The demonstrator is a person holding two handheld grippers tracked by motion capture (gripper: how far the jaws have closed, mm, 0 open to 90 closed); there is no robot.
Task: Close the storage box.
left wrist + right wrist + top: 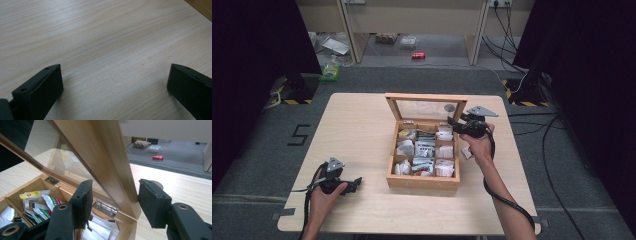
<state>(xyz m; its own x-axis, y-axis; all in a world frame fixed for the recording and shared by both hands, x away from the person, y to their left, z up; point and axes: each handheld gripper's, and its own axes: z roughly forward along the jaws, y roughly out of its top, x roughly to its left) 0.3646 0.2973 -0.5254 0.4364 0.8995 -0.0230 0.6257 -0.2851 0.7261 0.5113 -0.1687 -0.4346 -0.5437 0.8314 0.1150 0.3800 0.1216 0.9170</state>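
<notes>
At the middle of the pale tabletop (357,125) stands the compartmented wooden tea box (422,181), its glass-paned lid (110,165) upright. My right gripper (113,202) straddles the lid's side rail, jaws apart, not pinching. I'd grip that stiff wood; the glass looks fragile. My left gripper (113,82) rests wide open, empty.

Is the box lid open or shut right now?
Open. The lid stands up from the box's back edge on its hinges, and the packets inside are exposed.
</notes>
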